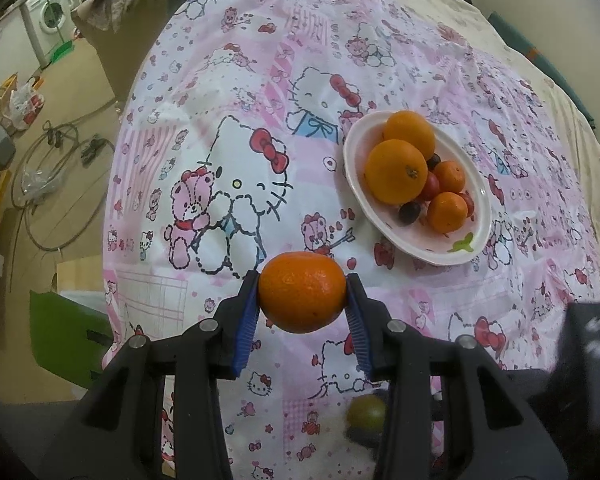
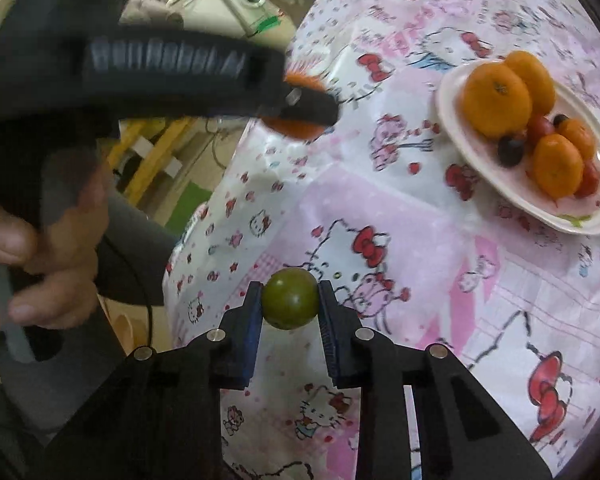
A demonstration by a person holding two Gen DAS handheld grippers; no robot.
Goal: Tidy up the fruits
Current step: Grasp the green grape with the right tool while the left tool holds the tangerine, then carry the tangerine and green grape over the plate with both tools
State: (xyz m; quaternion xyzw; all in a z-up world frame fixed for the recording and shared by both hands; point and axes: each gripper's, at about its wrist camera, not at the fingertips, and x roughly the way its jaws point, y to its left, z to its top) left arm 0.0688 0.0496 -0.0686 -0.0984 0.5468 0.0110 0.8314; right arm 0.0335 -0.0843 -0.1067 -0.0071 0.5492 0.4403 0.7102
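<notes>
My left gripper [image 1: 302,292] is shut on an orange mandarin [image 1: 302,292] and holds it above the Hello Kitty tablecloth, near and left of the white oval plate [image 1: 470,252]. The plate holds two big oranges [image 1: 396,171], two small mandarins, dark grapes and red cherry tomatoes. My right gripper [image 2: 290,299] is shut on a small green fruit [image 2: 290,299], which also shows blurred in the left wrist view [image 1: 366,416]. The plate [image 2: 476,156] lies far right in the right wrist view. The left gripper with its mandarin [image 2: 300,128] shows there, upper left.
The table with the pink cartoon cloth [image 1: 228,128] drops off at its left edge to a floor with cables, bags and a washing machine [image 1: 48,16]. A green object [image 1: 68,332] stands by the near left edge. A hand [image 2: 40,248] holds the left gripper's handle.
</notes>
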